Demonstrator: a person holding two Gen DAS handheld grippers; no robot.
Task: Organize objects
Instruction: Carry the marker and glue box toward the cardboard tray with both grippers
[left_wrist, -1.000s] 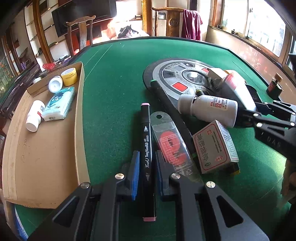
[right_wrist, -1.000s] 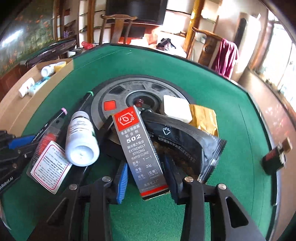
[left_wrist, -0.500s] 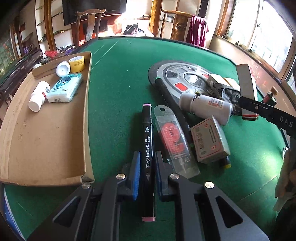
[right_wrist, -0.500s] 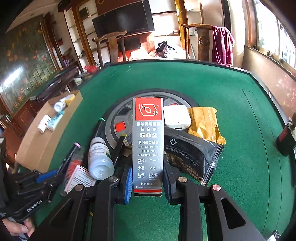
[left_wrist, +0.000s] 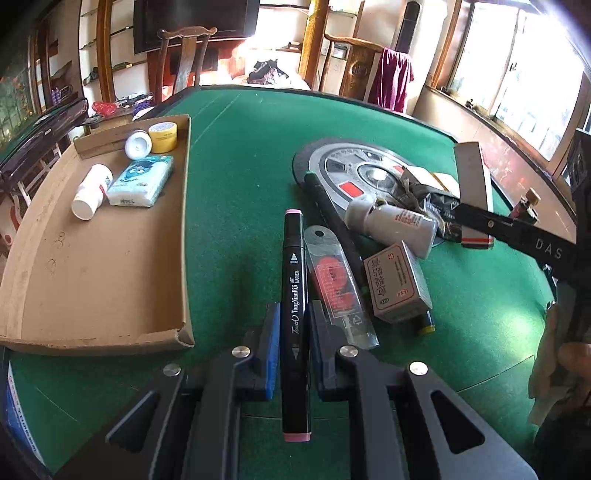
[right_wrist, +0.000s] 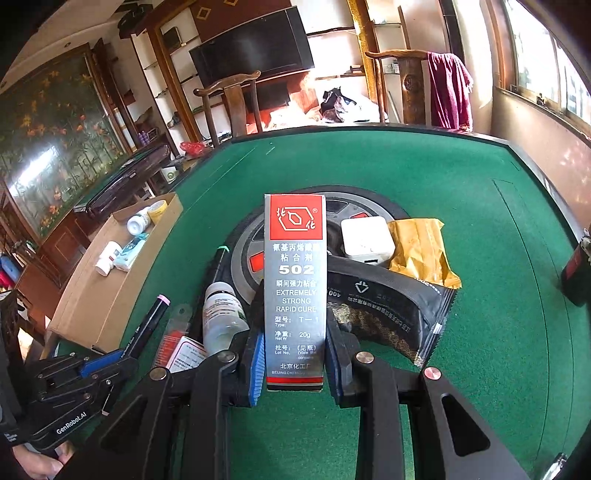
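My left gripper (left_wrist: 291, 321) is shut on a black art marker (left_wrist: 293, 266) with pink ends, which is held just above the green table beside the cardboard tray (left_wrist: 92, 277). My right gripper (right_wrist: 295, 328) is shut on a silver and red 502 glue box (right_wrist: 295, 258), which is lifted over the pile. In the left wrist view that glue box (left_wrist: 472, 192) hangs at the right in the other gripper's fingers. The right wrist view shows the left gripper (right_wrist: 107, 363) and the marker (right_wrist: 147, 325) at the lower left.
The tray holds a white bottle (left_wrist: 90, 192), a tissue pack (left_wrist: 142, 181), a yellow tape roll (left_wrist: 164, 136) and a white jar (left_wrist: 138, 144). The pile on the round grey disc (left_wrist: 354, 173) has a white bottle (left_wrist: 391, 221), blister pack (left_wrist: 336, 284), small box (left_wrist: 397, 286), black pouch (right_wrist: 384, 306), white charger (right_wrist: 365, 236) and yellow packet (right_wrist: 421, 251).
The right gripper closed on the glue box, lifted it off the pile and rolled it straight. The left gripper rose slightly with the marker and turned more toward the tray.
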